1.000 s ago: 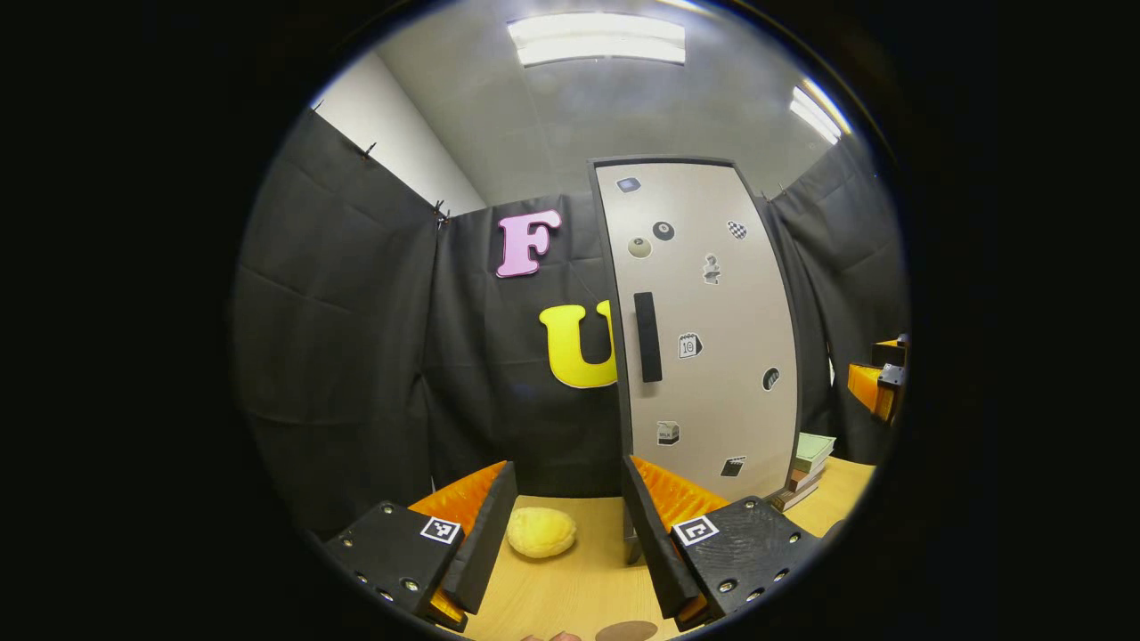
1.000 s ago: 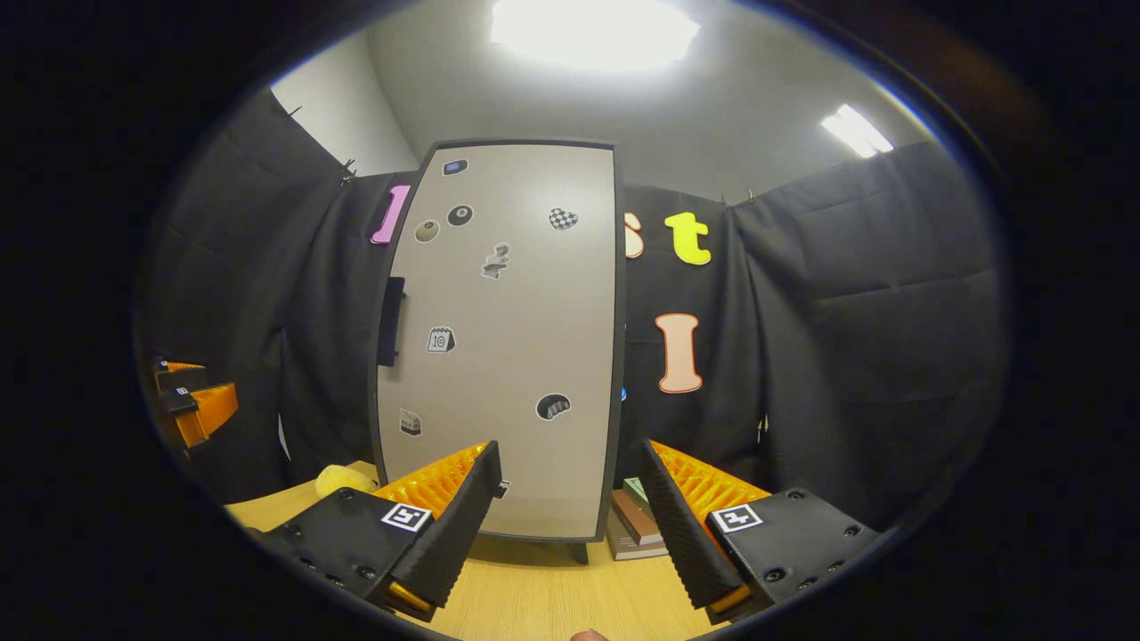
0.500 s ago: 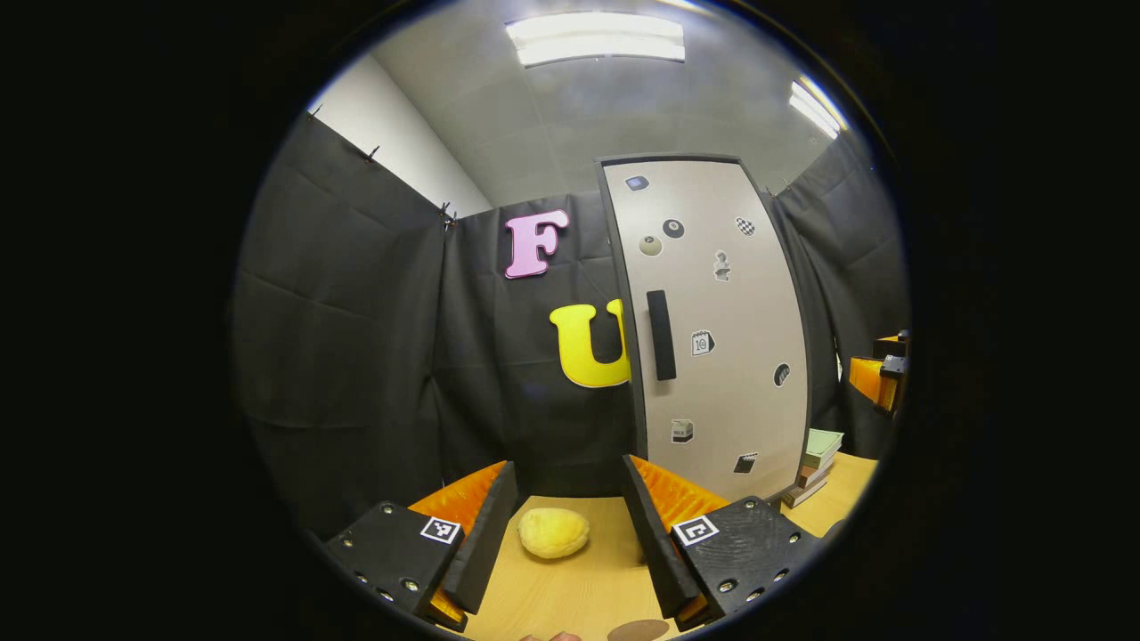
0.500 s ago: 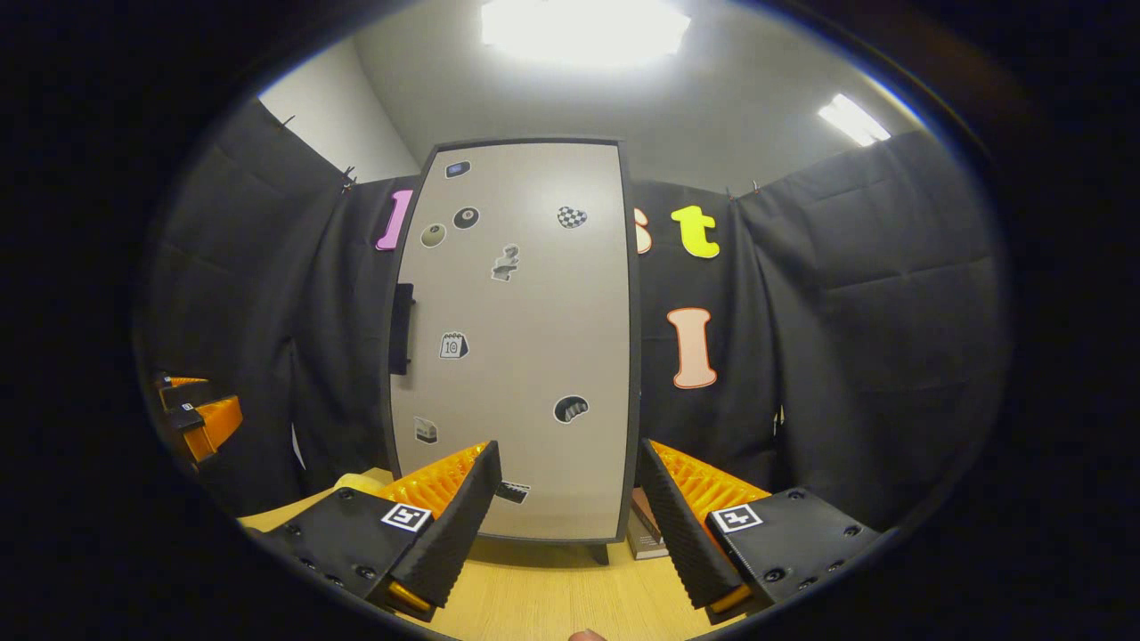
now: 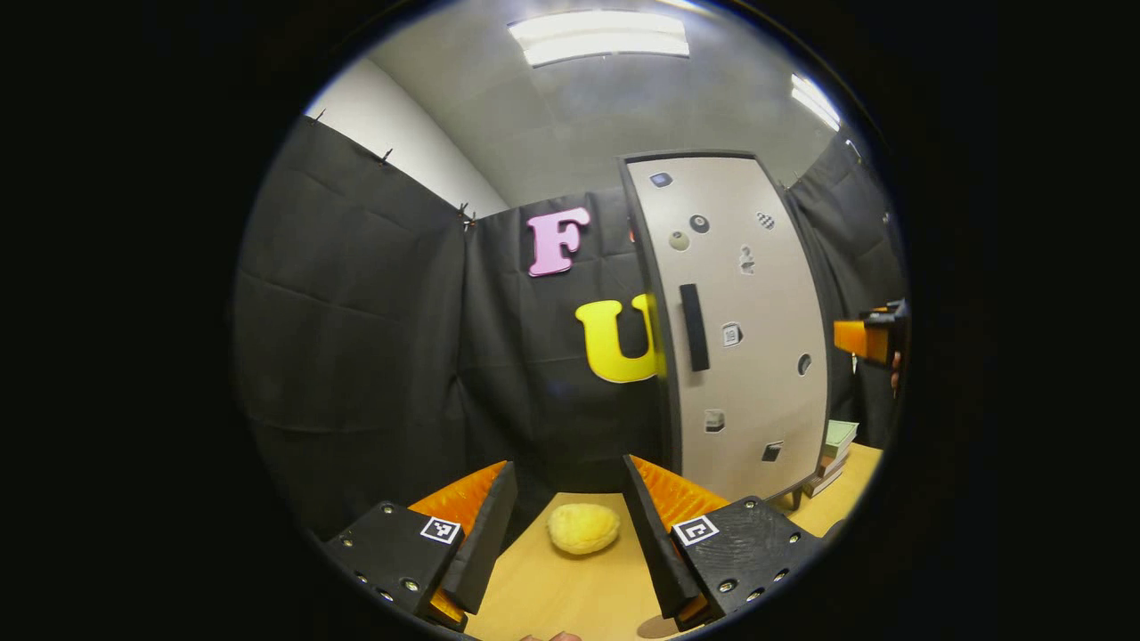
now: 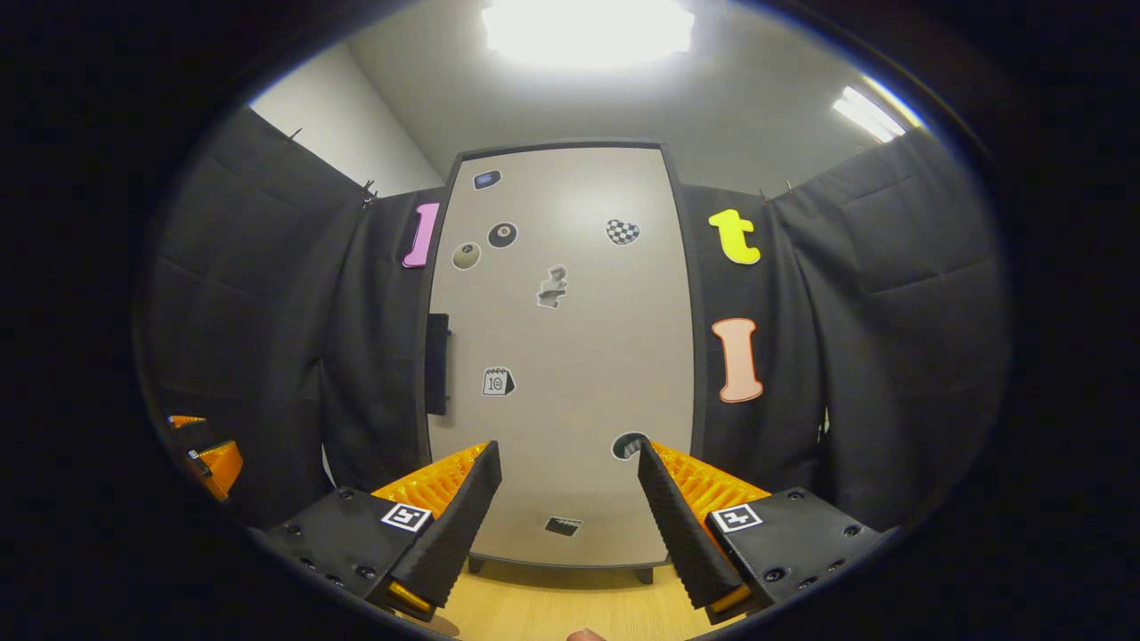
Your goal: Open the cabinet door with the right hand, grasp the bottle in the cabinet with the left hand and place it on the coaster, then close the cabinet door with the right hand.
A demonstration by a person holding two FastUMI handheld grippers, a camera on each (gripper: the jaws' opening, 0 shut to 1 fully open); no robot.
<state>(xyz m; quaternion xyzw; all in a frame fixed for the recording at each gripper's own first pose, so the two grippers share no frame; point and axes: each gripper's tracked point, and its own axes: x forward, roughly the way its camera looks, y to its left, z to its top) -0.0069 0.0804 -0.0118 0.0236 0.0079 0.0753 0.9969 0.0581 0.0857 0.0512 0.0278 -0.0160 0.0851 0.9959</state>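
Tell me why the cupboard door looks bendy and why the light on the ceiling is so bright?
In the left gripper view the cabinet door bulges because the round lens bends straight edges; in the right gripper view it bows too. There the ceiling light glares into a white blob, while in the left gripper view its panels stay crisp.

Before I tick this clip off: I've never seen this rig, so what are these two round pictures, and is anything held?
A person holds a two-finger gripper in each hand; each carries a fisheye camera looking along its fingers. In the left gripper view, the left gripper is open and empty over a wooden table, with a yellow lump lying beyond it. The cabinet stands shut, its dark handle untouched, with stacked books beside it. In the right gripper view, the right gripper is open and empty, facing the cabinet door.
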